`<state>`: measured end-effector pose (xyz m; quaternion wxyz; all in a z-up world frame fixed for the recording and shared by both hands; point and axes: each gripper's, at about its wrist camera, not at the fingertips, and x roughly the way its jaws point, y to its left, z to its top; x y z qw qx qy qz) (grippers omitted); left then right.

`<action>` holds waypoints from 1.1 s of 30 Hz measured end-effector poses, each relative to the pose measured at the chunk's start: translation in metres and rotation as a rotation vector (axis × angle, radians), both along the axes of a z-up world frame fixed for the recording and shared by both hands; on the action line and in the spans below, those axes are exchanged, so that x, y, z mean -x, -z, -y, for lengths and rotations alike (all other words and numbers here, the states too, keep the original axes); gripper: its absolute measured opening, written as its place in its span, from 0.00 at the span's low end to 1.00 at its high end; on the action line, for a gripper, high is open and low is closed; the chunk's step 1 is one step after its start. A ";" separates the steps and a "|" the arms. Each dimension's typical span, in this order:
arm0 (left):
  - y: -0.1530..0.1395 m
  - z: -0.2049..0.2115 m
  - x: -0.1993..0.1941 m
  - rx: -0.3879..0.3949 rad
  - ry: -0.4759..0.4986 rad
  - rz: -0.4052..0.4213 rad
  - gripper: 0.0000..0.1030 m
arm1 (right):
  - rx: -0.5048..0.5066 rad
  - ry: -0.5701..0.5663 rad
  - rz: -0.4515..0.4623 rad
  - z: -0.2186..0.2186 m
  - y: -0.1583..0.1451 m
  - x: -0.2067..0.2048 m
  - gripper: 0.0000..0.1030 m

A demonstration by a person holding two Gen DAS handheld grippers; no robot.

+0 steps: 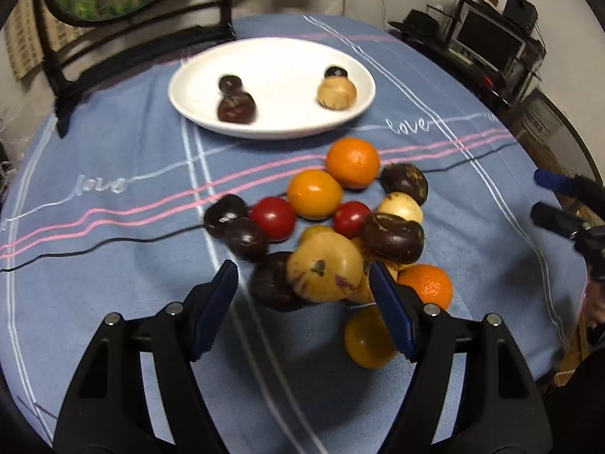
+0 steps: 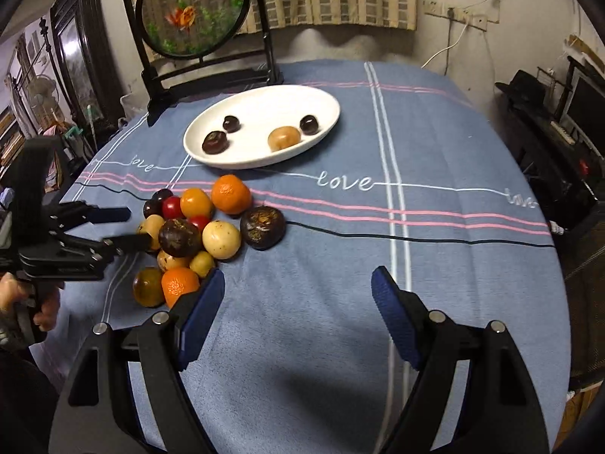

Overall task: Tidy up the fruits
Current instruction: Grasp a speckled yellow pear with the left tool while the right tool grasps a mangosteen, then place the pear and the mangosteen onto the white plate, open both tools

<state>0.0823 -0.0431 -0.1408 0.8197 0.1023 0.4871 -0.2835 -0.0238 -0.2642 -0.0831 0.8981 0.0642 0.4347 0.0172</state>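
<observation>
Blue cloth (image 2: 340, 265) holds your plate (image 2: 211, 151) with only four fruits on it, while the pile (image 2: 196, 234) near it waits untouched, your left gripper (image 1: 302, 295) spread over it, right gripper (image 2: 297, 302) spread and empty beside it.

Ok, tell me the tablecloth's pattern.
Blue tablecloth with pink, white and black stripes; clearest in the right wrist view.

We have the left gripper (image 1: 302, 291) angled steeply down, jaws apart, nothing pinched. Right gripper (image 2: 297, 295) also pitched down, jaws wide, nothing between them. A hand (image 2: 45, 302) grips the left gripper's handle.
</observation>
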 end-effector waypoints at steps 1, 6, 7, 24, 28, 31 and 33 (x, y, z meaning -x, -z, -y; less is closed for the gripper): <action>0.005 0.000 -0.003 0.003 -0.006 -0.018 0.70 | 0.002 0.008 -0.002 0.003 0.000 0.002 0.78; 0.007 -0.003 -0.009 0.042 -0.031 -0.042 0.55 | 0.000 0.021 0.001 0.006 -0.001 0.002 0.78; 0.006 -0.004 -0.008 0.046 -0.029 -0.040 0.51 | -0.005 0.013 0.003 0.005 -0.001 0.000 0.78; -0.015 -0.099 0.028 0.036 -0.253 -0.016 0.41 | -0.040 -0.368 -0.117 -0.106 0.034 -0.084 0.66; -0.013 -0.112 0.030 0.046 -0.287 -0.033 0.41 | -0.024 -0.356 -0.102 -0.105 0.032 -0.091 0.56; -0.012 -0.108 0.028 0.053 -0.282 -0.040 0.41 | -0.009 -0.354 -0.095 -0.103 0.033 -0.095 0.52; -0.012 -0.101 0.026 0.055 -0.264 -0.038 0.41 | 0.006 -0.366 -0.095 -0.104 0.033 -0.094 0.52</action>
